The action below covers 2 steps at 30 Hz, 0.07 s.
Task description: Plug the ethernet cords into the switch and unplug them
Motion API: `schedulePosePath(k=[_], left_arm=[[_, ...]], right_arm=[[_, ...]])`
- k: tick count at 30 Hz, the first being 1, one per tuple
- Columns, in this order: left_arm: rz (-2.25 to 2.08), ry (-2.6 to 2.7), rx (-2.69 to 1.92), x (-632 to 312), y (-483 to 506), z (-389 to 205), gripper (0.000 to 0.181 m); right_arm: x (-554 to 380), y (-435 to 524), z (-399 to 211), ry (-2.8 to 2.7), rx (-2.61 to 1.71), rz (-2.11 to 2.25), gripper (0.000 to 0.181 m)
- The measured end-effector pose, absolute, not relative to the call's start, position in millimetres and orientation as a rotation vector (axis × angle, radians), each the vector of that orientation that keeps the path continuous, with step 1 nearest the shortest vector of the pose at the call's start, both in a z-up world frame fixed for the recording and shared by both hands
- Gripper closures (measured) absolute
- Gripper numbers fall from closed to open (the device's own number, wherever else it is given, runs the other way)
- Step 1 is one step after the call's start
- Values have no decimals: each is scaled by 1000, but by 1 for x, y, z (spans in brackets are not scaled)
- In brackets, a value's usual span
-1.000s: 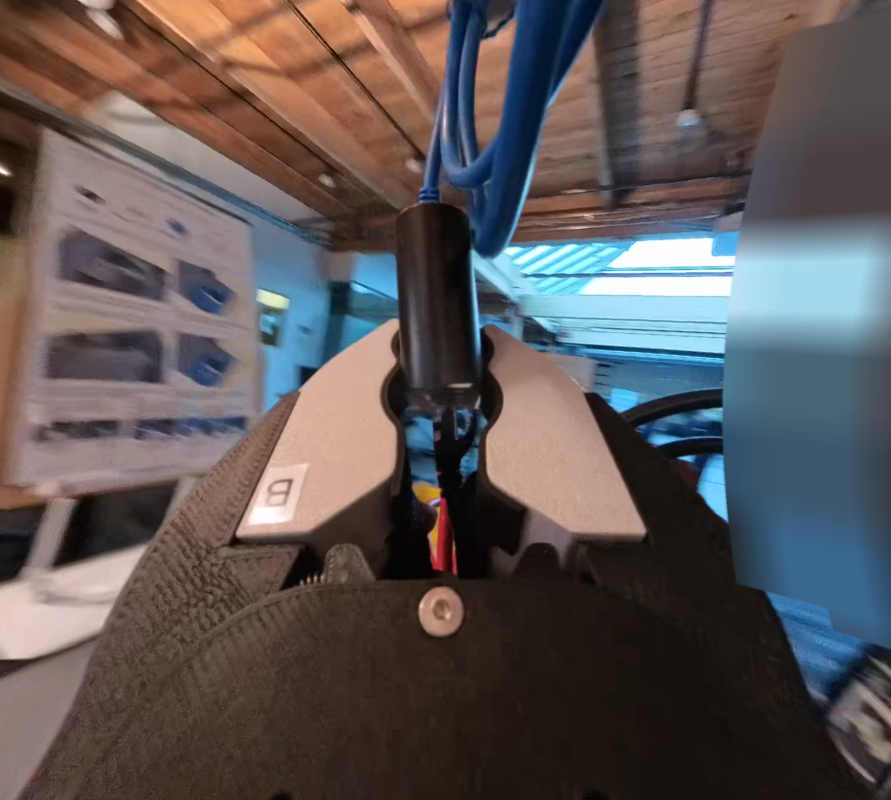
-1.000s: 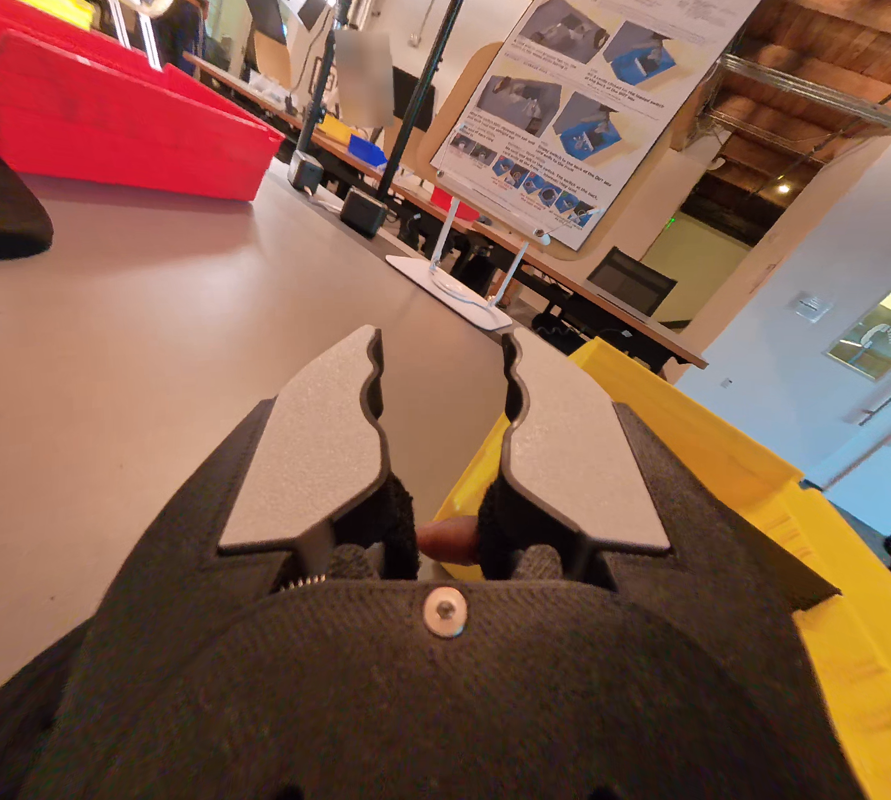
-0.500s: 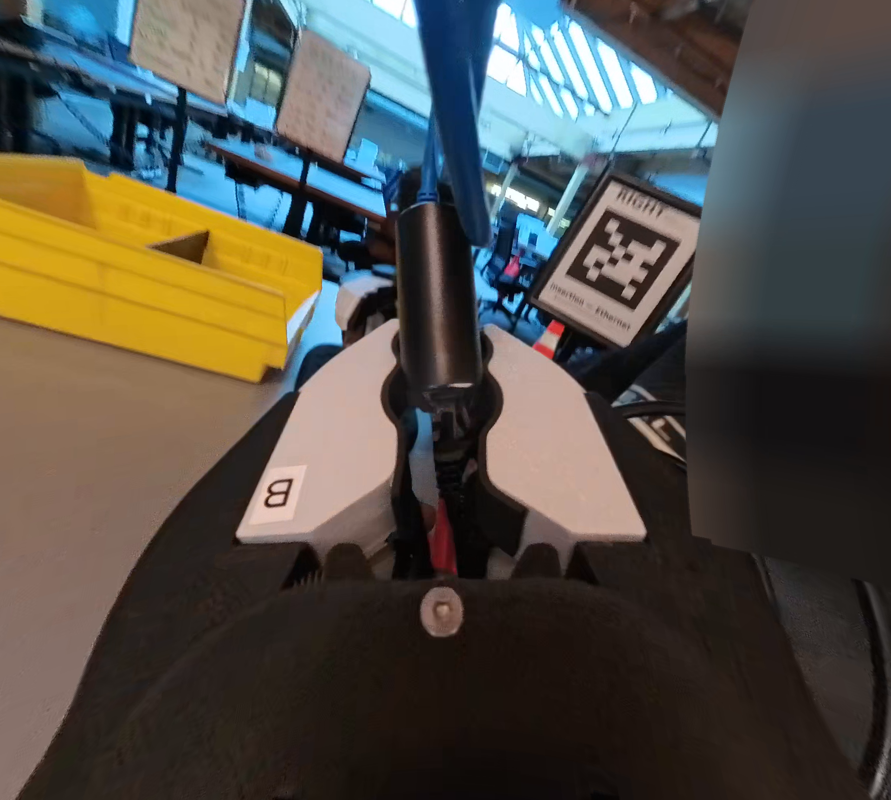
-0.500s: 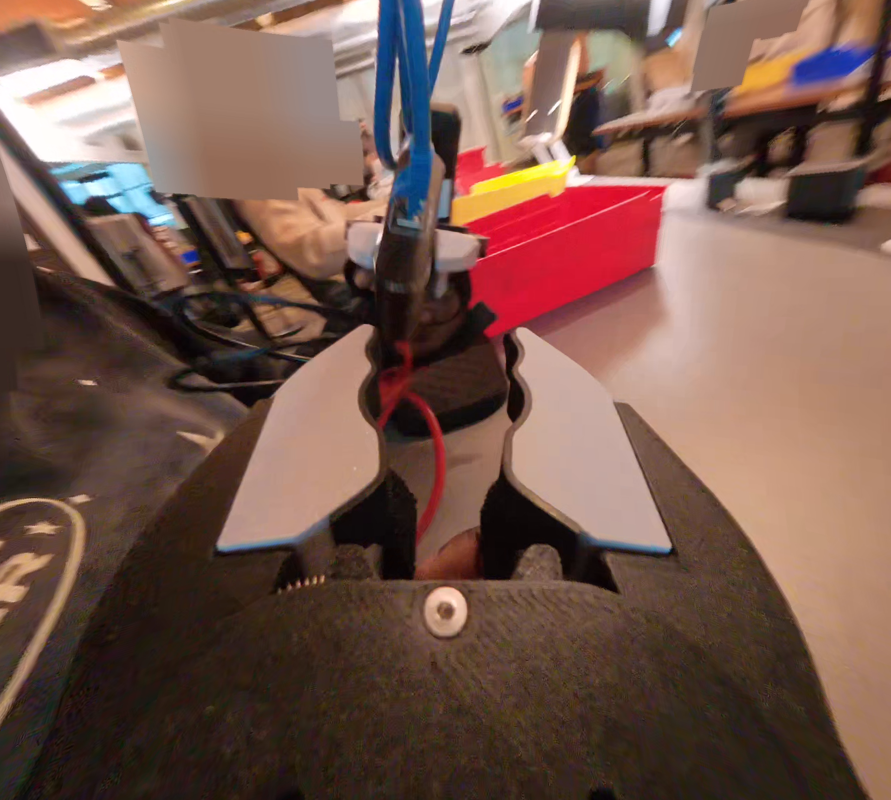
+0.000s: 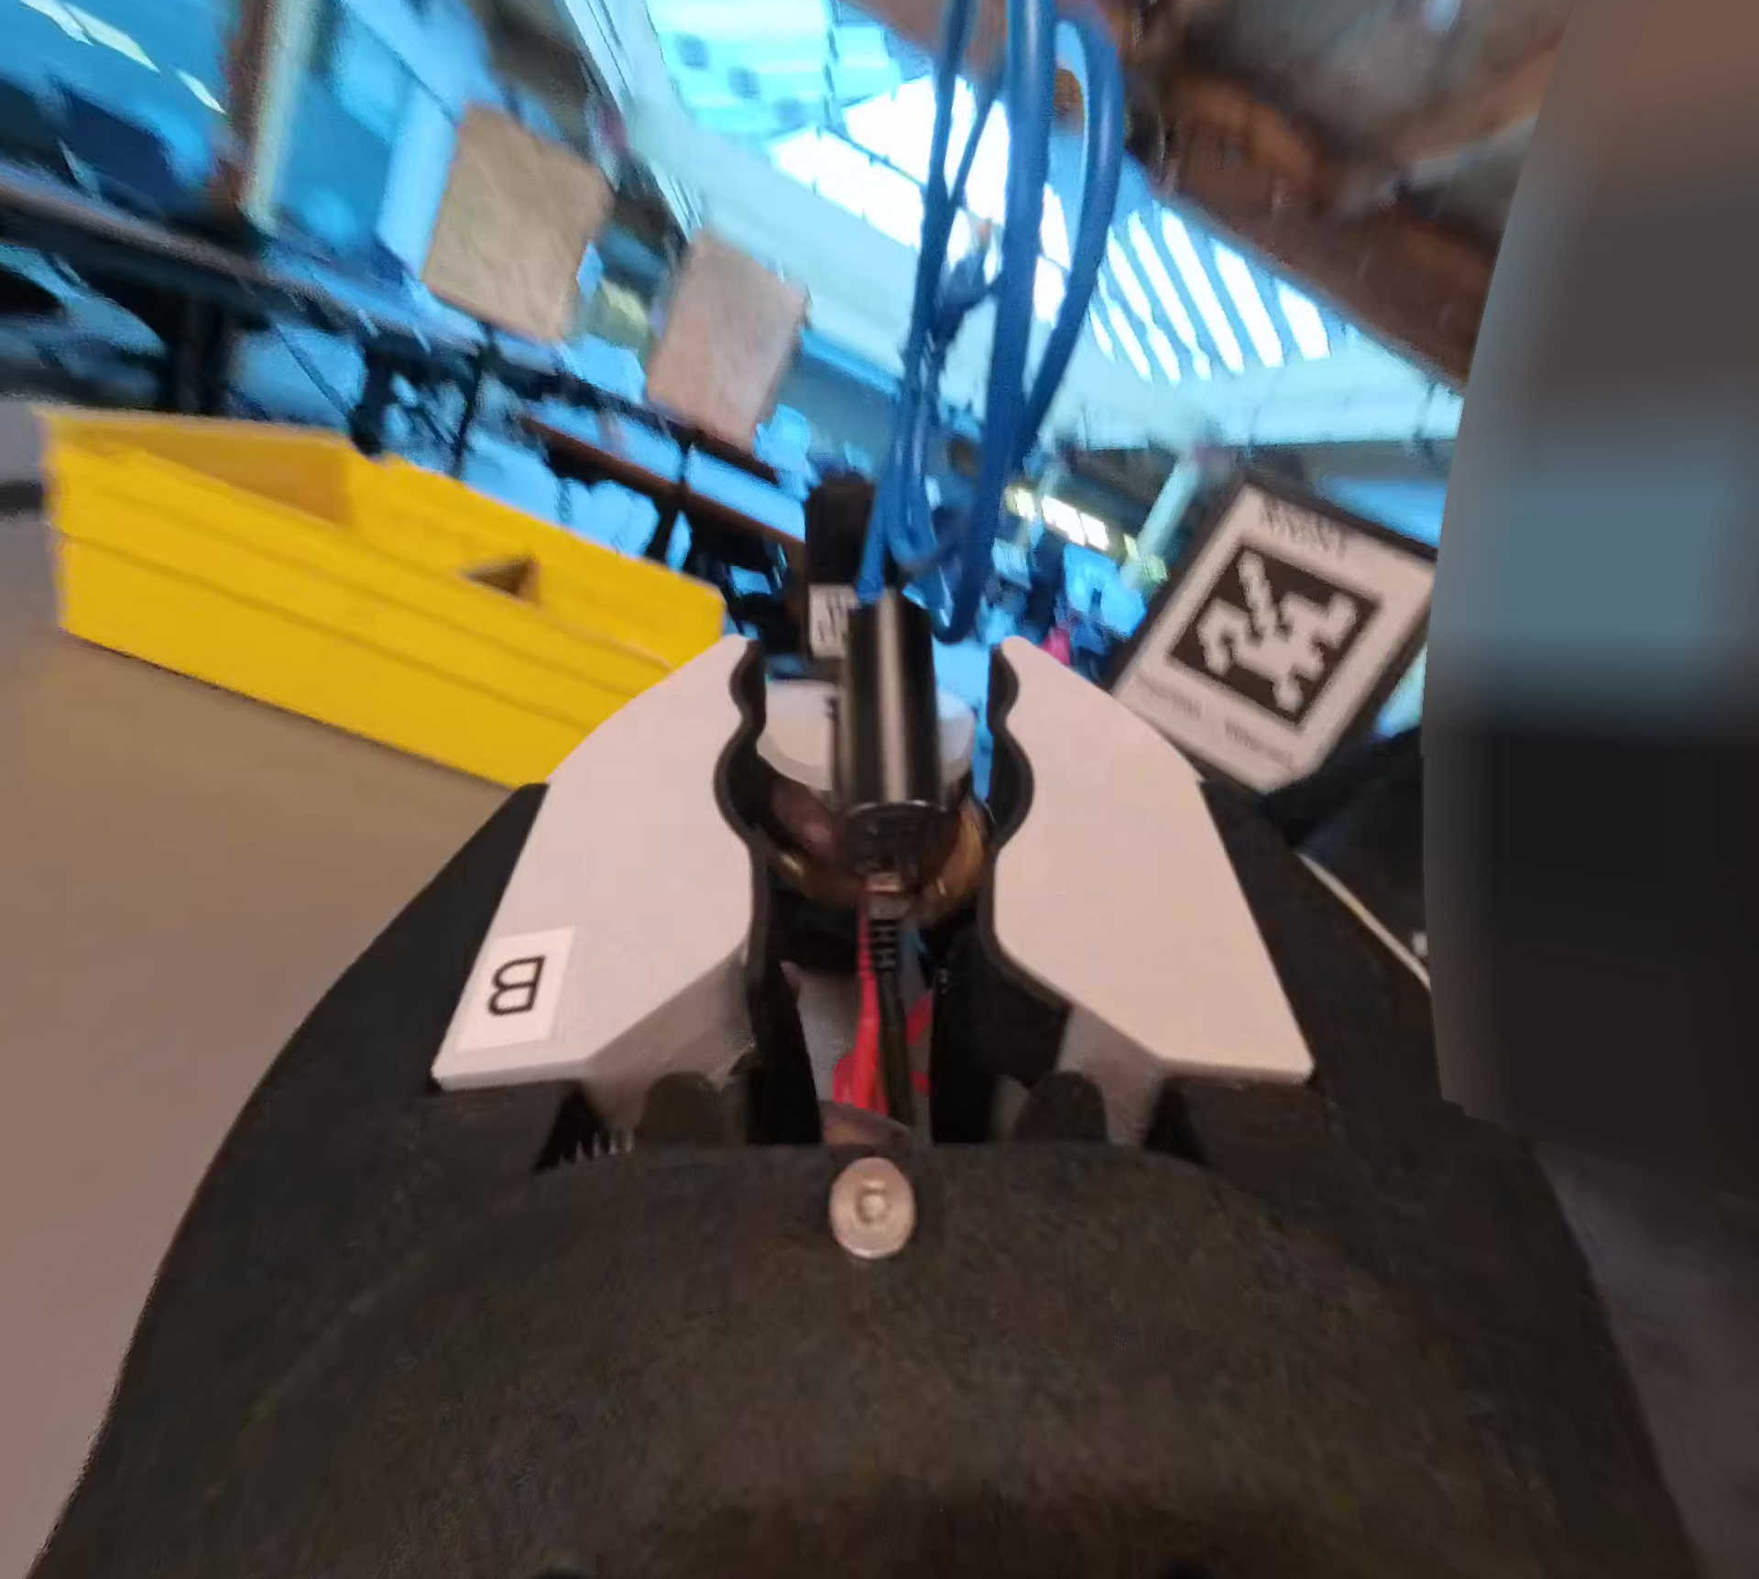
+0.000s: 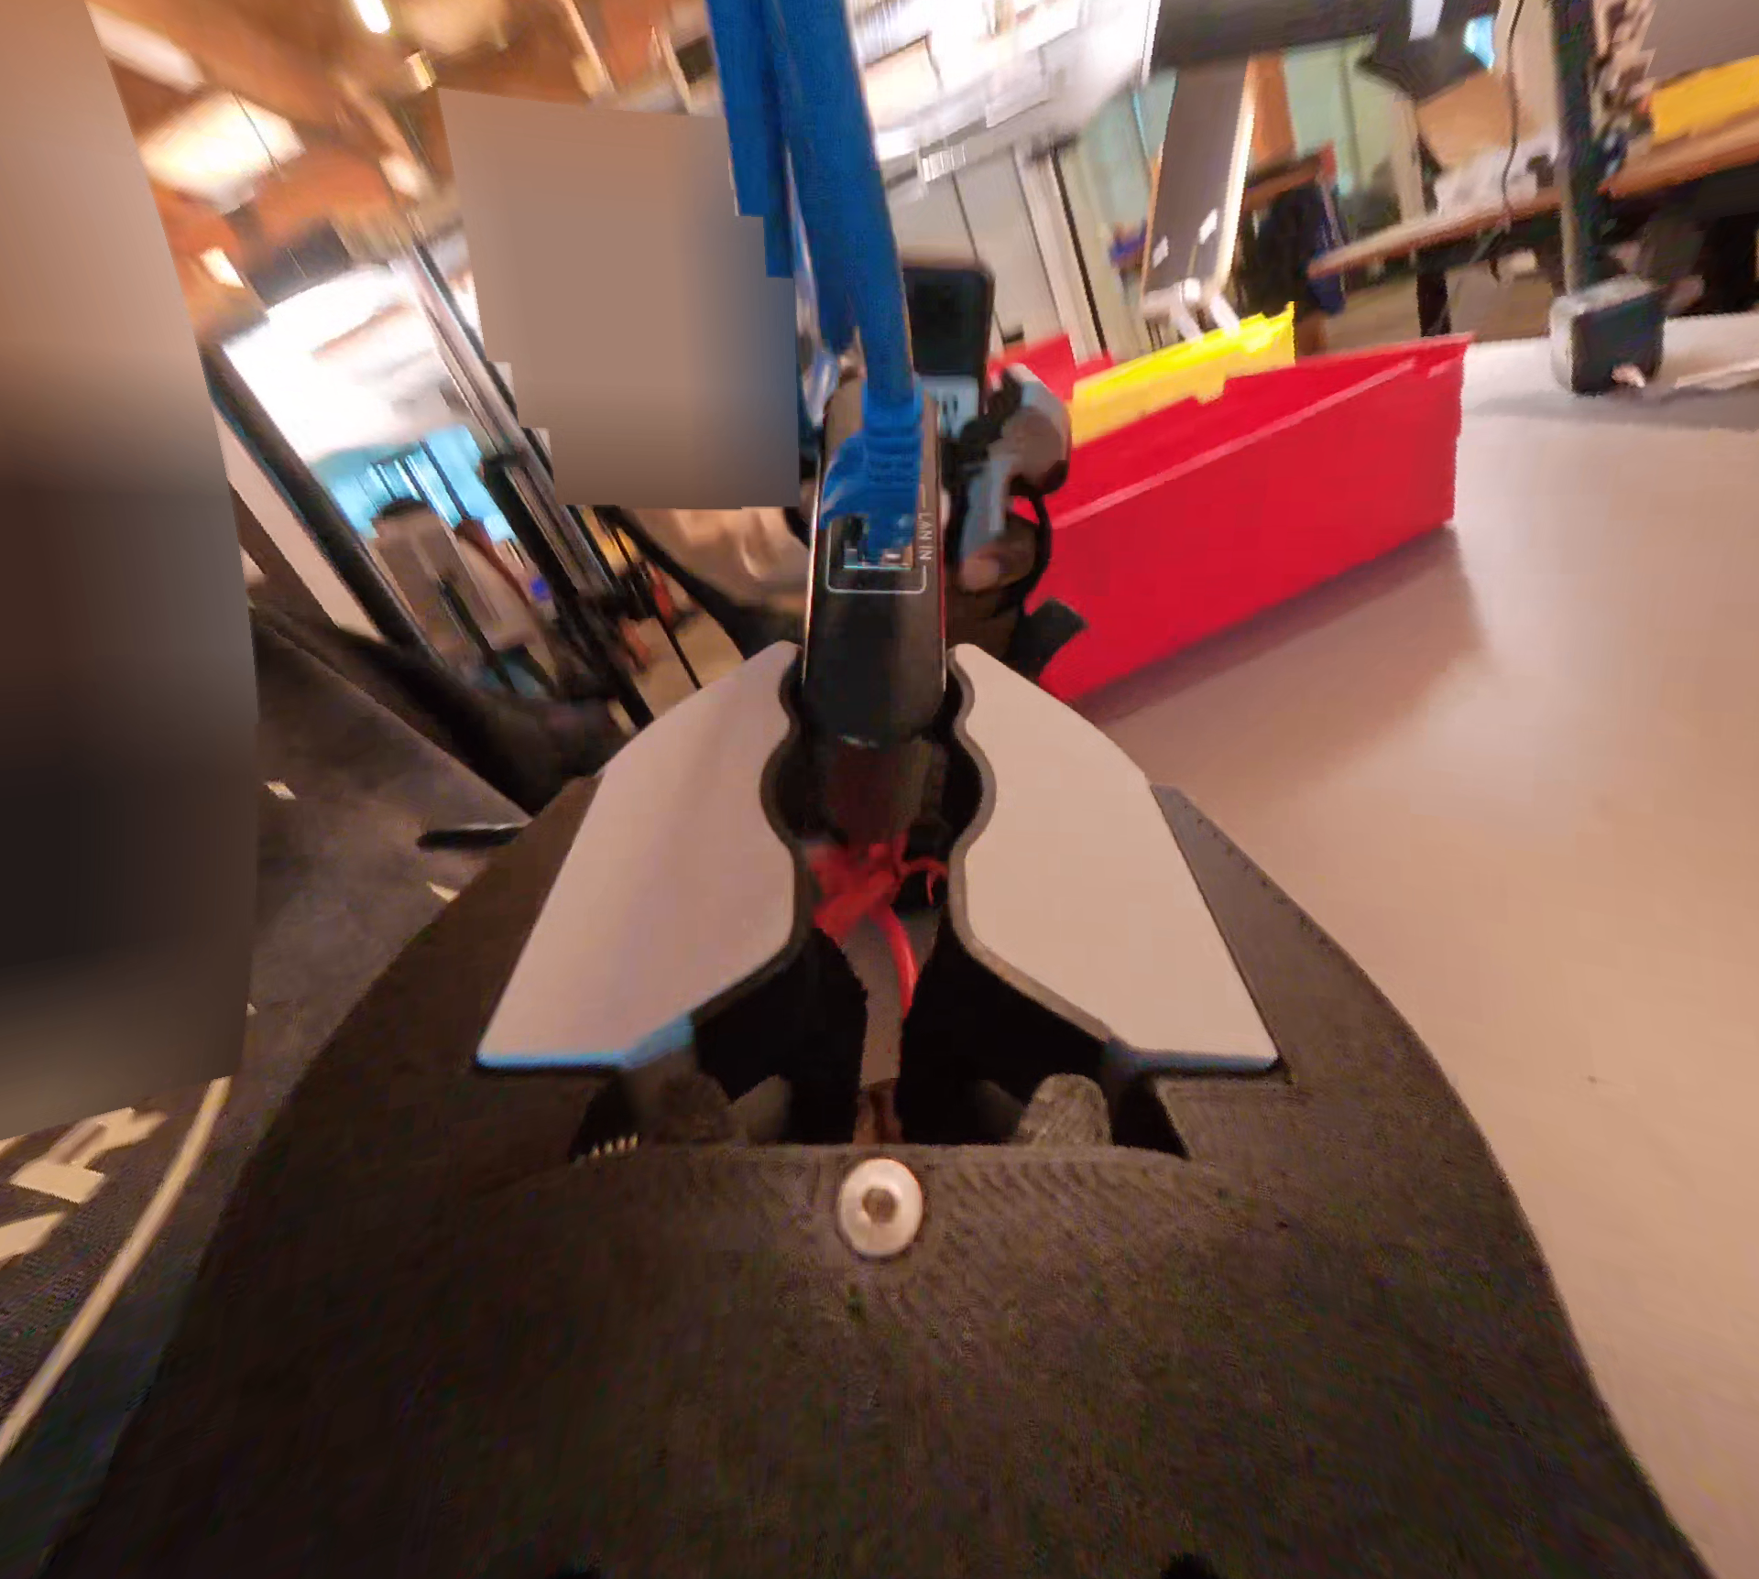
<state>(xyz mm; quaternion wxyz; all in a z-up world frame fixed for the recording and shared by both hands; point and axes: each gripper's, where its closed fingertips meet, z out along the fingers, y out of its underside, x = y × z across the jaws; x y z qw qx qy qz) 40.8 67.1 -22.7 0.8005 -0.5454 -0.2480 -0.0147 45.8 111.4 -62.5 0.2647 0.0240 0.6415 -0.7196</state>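
We see our right claw [image 6: 874, 677] clamped on the slim black switch box [image 6: 876, 639], a blue ethernet cord [image 6: 880, 429] plugged in just ahead, while our left claw [image 5: 871, 667] stands spread around it without touching.

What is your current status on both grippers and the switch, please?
Left gripper open around switch. Right gripper shut on switch. Blue ethernet cord plugged in. Nothing in the way.

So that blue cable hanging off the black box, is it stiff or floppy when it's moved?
Probably floppy: the blue cable droops in loose loops. It likely swings about and tugs its plug. The black box looks rigid in the right gripper.
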Motion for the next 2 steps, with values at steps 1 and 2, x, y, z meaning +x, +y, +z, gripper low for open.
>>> schedulePosePath(k=[1,2], left_arm=[[13,-570,-1097,33,51,-19,137],[59,-628,-1049,23,36,-21,138]], right_arm=[[41,116,-57,1640,100,-1968,157],[37,122,-52,1544,122,-1979,157]])
